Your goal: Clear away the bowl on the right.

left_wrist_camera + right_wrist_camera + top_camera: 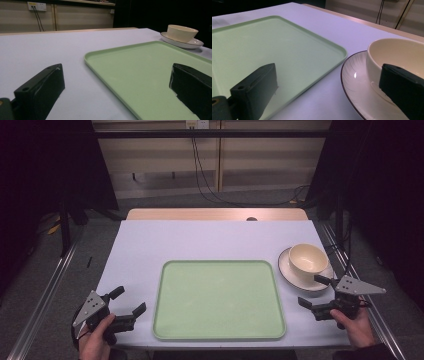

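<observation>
From the high view, a cream bowl (307,262) sits on a dark-rimmed plate (290,272) at the table's right, just beside the empty green tray (218,300); the right gripper (315,291), jaws wide and empty, is by far the nearer, touching or nearly touching the plate's near edge. In the left gripper view the jaws stand wide over the tray's (150,75) left edge, the bowl (182,32) well apart across it. In the right gripper view the bowl (394,57) lies just ahead, behind the right-hand jaw.

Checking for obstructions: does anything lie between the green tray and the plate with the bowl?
No. Between the tray and the plate runs a bare strip of table, seen in the right gripper view.
</observation>
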The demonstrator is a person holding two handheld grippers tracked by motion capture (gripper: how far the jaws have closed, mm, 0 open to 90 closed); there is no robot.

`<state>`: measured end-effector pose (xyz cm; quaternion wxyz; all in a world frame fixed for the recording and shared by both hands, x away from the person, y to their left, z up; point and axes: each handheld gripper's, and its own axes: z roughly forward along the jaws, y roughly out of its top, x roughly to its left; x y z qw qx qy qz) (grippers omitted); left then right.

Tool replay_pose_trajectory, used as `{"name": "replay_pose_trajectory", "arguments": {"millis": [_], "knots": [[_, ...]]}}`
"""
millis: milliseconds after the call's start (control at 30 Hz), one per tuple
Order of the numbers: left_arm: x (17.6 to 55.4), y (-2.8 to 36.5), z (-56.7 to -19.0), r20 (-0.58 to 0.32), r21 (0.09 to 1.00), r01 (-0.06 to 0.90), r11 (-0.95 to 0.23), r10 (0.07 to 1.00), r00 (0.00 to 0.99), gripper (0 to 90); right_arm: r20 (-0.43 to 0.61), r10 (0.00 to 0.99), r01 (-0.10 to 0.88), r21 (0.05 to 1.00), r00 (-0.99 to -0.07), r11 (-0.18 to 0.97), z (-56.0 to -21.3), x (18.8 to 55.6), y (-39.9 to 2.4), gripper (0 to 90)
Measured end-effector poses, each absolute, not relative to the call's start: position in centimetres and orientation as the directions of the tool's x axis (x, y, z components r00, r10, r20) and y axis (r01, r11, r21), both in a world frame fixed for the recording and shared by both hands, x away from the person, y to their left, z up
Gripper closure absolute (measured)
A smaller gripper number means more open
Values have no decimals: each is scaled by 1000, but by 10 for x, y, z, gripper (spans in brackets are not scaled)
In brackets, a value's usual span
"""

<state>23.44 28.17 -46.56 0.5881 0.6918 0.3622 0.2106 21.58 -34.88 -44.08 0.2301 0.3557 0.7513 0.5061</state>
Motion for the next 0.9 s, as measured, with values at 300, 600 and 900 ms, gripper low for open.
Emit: {"name": "replay_pose_trajectory", "arguments": {"millis": [300, 600, 900], "knots": [[235, 282, -466, -131, 966, 254, -50, 750, 649, 0, 43, 782, 331, 920, -622, 213, -437, 223, -358, 40], [235, 282, -466, -131, 966, 254, -51, 751, 647, 0, 66, 790, 348, 917, -610, 193, -433, 233, -374, 86], [235, 282, -466, -130, 966, 254, -52, 751, 647, 0, 26, 810, 327, 922, -586, 207, -428, 242, -388, 130]]}}
